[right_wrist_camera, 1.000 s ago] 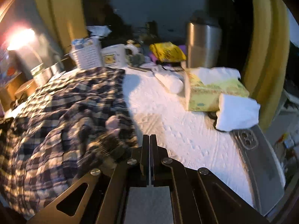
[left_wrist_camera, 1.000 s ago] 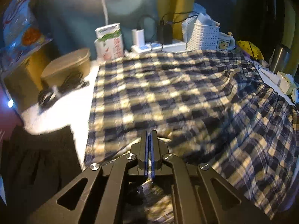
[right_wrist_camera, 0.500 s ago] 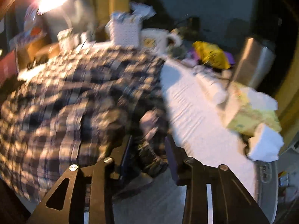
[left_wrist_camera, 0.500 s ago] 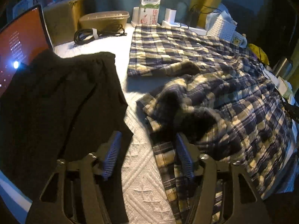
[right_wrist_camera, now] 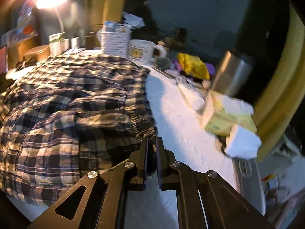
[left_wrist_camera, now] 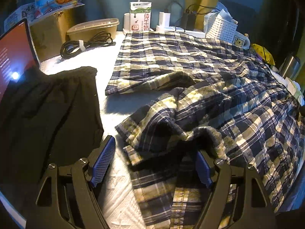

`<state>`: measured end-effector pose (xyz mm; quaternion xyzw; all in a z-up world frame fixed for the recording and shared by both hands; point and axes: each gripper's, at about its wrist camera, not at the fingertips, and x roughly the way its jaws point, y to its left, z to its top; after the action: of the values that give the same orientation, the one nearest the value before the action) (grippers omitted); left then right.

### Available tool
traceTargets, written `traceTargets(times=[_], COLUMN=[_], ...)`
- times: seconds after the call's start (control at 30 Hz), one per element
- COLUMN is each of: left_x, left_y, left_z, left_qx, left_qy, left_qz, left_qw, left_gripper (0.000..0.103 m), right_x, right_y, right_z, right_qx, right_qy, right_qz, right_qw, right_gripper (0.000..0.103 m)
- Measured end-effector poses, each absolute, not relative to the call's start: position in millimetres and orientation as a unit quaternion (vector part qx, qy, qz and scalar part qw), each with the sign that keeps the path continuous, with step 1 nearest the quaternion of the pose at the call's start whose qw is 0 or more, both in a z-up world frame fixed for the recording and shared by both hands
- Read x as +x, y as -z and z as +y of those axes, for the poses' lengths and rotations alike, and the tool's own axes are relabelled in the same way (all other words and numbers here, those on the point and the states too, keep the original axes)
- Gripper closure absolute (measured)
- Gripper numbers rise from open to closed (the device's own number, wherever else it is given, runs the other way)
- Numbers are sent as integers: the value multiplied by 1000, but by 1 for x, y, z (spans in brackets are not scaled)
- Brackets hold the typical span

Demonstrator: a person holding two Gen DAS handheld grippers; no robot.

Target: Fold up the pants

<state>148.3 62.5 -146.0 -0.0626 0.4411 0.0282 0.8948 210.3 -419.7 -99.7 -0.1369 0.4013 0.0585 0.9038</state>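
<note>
The plaid pants (left_wrist_camera: pixel 190 66) lie rumpled across the white-covered table (left_wrist_camera: pixel 114 190), one leg flat at the back and the other bunched in front. My left gripper (left_wrist_camera: pixel 154 148) stands over the near leg end. Its jaws are opening, with cloth lying loose between the blue pads (left_wrist_camera: pixel 103 160) and not pressed. In the right wrist view the plaid pants (right_wrist_camera: pixel 76 95) fill the left side. My right gripper (right_wrist_camera: pixel 152 141) is at their gathered waistband edge, its jaws closing to a narrow slit with that edge pinched between them.
A black garment (left_wrist_camera: pixel 47 114) lies left of the pants beside a lit laptop screen (left_wrist_camera: pixel 13 63). At the back are a coiled cable (left_wrist_camera: pixel 85 43), milk carton (left_wrist_camera: pixel 140 16) and white basket (left_wrist_camera: pixel 221 28). To the right stand a mug (right_wrist_camera: pixel 143 51), steel flask (right_wrist_camera: pixel 232 74) and tissue box (right_wrist_camera: pixel 225 118).
The left gripper went from shut on plaid cloth to open and drew back to the near left, dropping the leg in a heap. The right gripper opened, then shut on the waistband.
</note>
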Motion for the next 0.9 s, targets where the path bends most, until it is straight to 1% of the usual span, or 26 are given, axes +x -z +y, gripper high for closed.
traceTargets(times=[0.13,0.17,0.33,0.4,0.47,0.57,0.7,0.83,0.87,0.9], left_x=[151,151,139,127,110,91,77,90,97,106], left_y=[147,146,139,135,130,127,123,127,130,138], left_z=[62,63,77,83,88,90,79,58,55,50], left_qx=[-54,-55,-64,-68,-67,-87,-124,-109,-106,-100], left_qy=[-28,-28,-37,-37,-38,-17,36,64,68,64], left_qz=[440,442,443,440,435,433,419,395,397,413], left_qw=[896,895,893,895,897,897,899,910,909,903], left_gripper=[25,25,25,25,25,25,25,25,27,35], right_x=[220,220,221,219,215,208,196,189,188,187], right_y=[125,127,127,127,124,123,118,115,114,113], right_z=[-436,-439,-444,-448,-445,-442,-439,-436,-436,-436], right_qx=[-100,-92,-92,-91,-90,-93,-81,-73,-73,-72], right_qy=[-26,-18,-18,-13,-3,10,14,18,20,21], right_qz=[430,426,424,423,421,419,415,411,411,410], right_qw=[897,900,901,902,902,903,906,909,909,909], right_gripper=[96,94,94,93,90,90,90,90,90,90])
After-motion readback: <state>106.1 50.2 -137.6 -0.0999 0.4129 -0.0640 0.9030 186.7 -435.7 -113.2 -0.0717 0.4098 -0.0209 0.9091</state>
